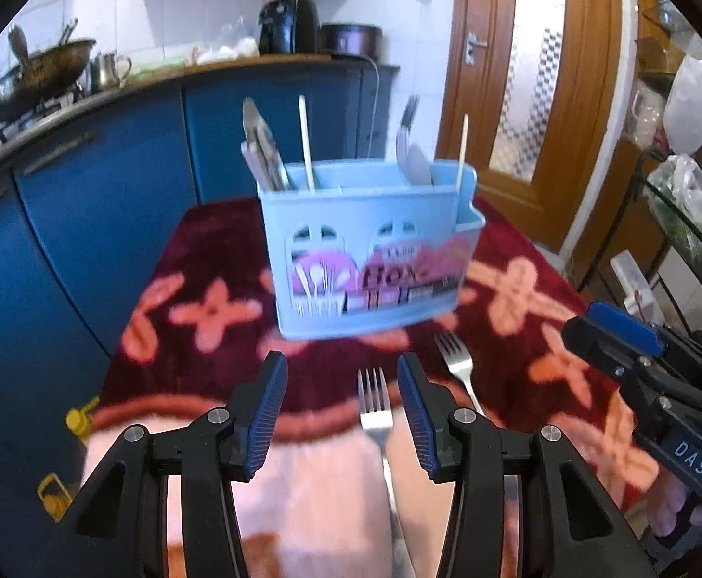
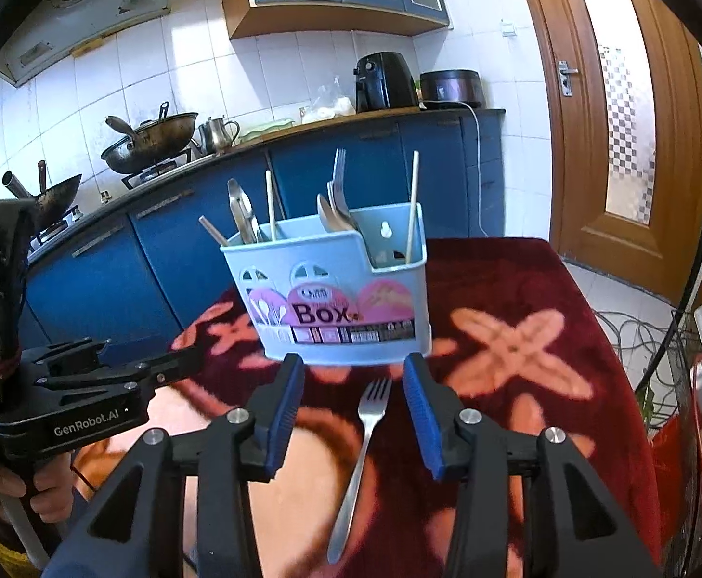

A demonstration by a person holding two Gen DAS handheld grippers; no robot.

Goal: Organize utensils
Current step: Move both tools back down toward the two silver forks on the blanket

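Forks — two lay flat on the dark red flowered cloth [image 2: 519, 279] just in front of the light blue utensil box [image 2: 341, 298]. The near fork [image 1: 375, 414] lay between the left gripper's [image 1: 341, 414] blue pads, jaws apart, nothing pinched. The second fork [image 2: 363, 453] lay tines toward the box, framed by the right gripper [image 2: 351, 419] — jaws apart too, pads not touching it. The box stood upright near the cloth's far edge, holding spoons, a fork and chopsticks in its compartments.
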